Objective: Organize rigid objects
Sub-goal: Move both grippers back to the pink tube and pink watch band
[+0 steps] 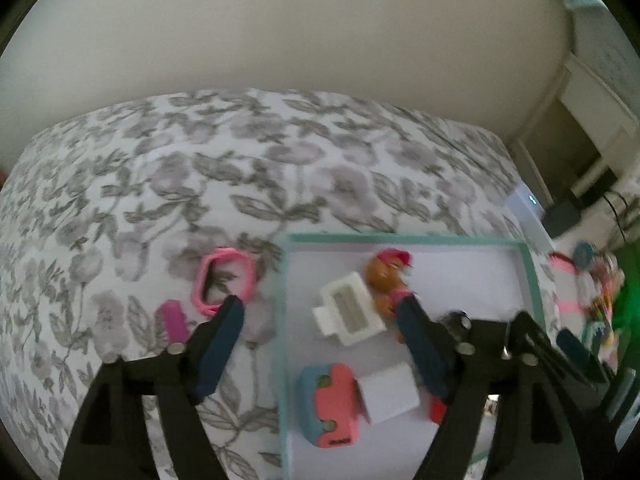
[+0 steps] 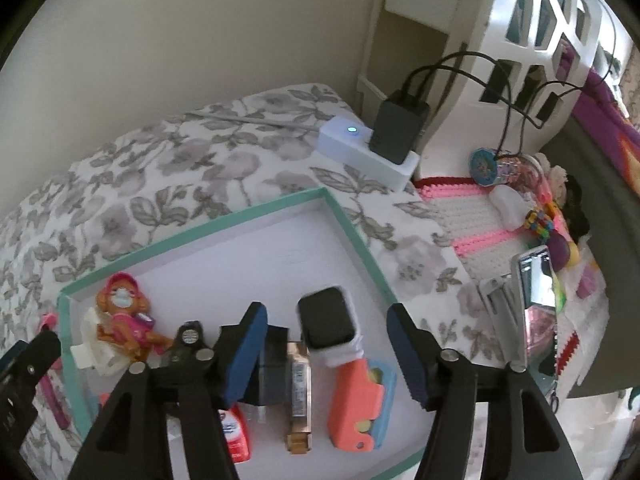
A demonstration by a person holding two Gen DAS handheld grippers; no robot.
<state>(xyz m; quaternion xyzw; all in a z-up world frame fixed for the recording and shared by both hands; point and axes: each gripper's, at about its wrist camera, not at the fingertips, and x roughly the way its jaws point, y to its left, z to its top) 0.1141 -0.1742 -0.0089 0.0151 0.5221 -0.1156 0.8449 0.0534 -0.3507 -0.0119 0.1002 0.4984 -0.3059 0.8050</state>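
**A:** Looking at the bed (image 1: 240, 152) right now, most of the hard stuff is already in the teal-rimmed tray (image 2: 352, 232): a smartwatch (image 2: 326, 318) in the middle, a coral and blue toy (image 2: 360, 400) near the front edge, a small monkey figure (image 2: 124, 312) in the far left corner, and a white plastic piece (image 1: 348, 308) beside it.

**B:** What about the grippers?

**A:** Both sets of jaws are apart with nothing between them. The right gripper (image 2: 328, 352) hangs over the tray with the smartwatch just ahead of its fingers. The left gripper (image 1: 324, 340) straddles the tray's left wall, one finger over the bedspread, one inside.

**B:** Anything left outside?

**A:** A pink loop (image 1: 224, 276) and a pink stick-like thing (image 1: 176, 320) on the bedspread just off the tray's left side. The loop looks bendy to me, maybe a hair tie, so I doubt it counts as rigid.

**B:** How would you grab the stick?

**A:** Looks light and stiff, probably smooth plastic, so pinch across its narrow width near the middle. The soft bedding will give underneath, so press gently.
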